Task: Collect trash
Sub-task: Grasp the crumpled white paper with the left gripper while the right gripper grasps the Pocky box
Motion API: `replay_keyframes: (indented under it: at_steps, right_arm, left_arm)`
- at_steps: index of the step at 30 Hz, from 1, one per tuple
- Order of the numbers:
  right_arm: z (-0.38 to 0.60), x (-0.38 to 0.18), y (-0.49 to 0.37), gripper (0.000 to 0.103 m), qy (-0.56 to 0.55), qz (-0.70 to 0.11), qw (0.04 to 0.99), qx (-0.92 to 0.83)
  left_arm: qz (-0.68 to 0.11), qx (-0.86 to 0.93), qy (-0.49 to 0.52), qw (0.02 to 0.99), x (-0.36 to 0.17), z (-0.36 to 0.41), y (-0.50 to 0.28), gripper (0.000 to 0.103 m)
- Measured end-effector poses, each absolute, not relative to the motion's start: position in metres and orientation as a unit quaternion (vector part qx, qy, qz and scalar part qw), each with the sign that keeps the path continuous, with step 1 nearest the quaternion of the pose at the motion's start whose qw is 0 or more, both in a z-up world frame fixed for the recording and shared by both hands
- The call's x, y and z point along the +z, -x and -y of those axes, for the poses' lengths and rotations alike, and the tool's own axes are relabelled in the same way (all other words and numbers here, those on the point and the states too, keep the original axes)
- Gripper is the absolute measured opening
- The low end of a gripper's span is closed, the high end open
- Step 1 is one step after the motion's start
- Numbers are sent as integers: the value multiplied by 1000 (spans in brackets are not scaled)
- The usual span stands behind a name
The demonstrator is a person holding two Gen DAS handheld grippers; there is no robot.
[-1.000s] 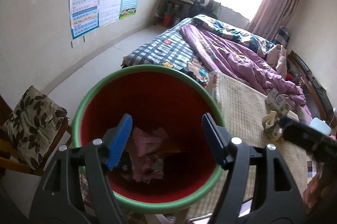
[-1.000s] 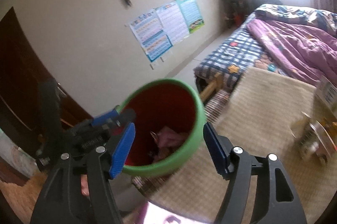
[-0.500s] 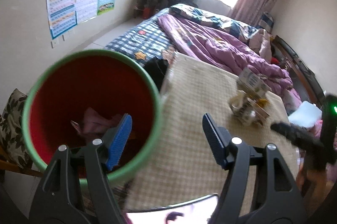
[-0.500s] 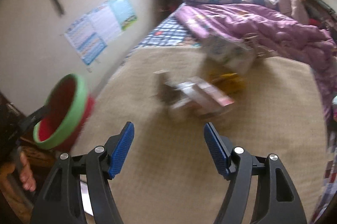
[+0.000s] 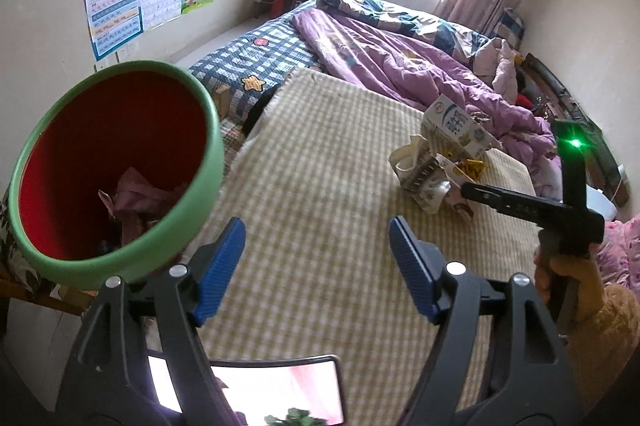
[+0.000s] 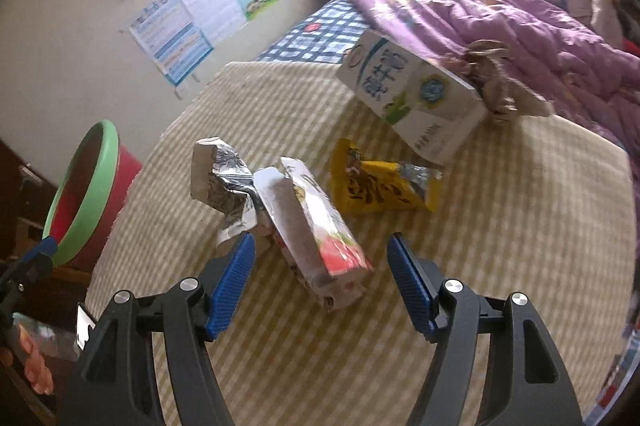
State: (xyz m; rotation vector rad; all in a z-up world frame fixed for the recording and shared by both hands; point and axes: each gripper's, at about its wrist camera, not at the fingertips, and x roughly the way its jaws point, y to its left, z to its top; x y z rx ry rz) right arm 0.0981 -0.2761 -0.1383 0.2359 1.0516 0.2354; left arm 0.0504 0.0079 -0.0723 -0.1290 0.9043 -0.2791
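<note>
Right gripper (image 6: 320, 258) fingers (image 6: 234, 278) spread, torn carton (image 6: 320, 238) between, untouched.

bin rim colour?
Green rim on a red trash bin; clearest in the left wrist view.

The right gripper (image 6: 320, 274) hangs with jaws apart over a torn carton (image 6: 320, 234) on the checked mat (image 6: 500, 266); a yellow wrapper (image 6: 380, 191) at one o'clock, a milk box (image 6: 408, 93) beyond, a bin (image 6: 86, 193) at nine o'clock.
</note>
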Motion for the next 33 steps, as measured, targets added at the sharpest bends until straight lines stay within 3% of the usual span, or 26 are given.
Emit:
replay_keyframes:
  at_steps: [1, 2, 3, 6, 17, 25, 28, 31, 33]
  right_arm:
    - [276, -142, -100, 61, -113, -503, 848, 122]
    - [275, -143, -100, 47, -114, -507, 845, 127]
    - [274, -145, -101, 40, -116, -510, 842, 132]
    - [276, -144, -90, 34, -134, -506, 839, 145]
    - [311, -143, -2, 34, -241, -487, 832, 110]
    - [322, -134, 13, 36, -241, -482, 838, 89]
    - [325, -128, 15, 47, -242, -472, 843, 87]
    - [325, -124, 13, 48, -241, -468, 846, 88]
    - [323, -123, 9, 49, -238, -465, 848, 88]
  left_arm:
    - [-439, -133, 63, 886, -74, -4, -51, 72]
    - [-442, -133, 64, 885, -75, 0, -52, 72]
    - [-447, -132, 65, 882, -77, 5, -55, 72]
    - [-457, -138, 70, 876, -82, 19, -64, 72]
    - [-493, -174, 72, 849, -113, 95, -111, 72]
    - [-515, -151, 67, 841, -138, 108, -130, 72]
    - [-515, -145, 75, 842, -138, 103, -137, 72]
    - [-522, -146, 74, 837, -144, 102, -142, 59]
    - [-522, -148, 82, 836, -144, 101, -143, 58]
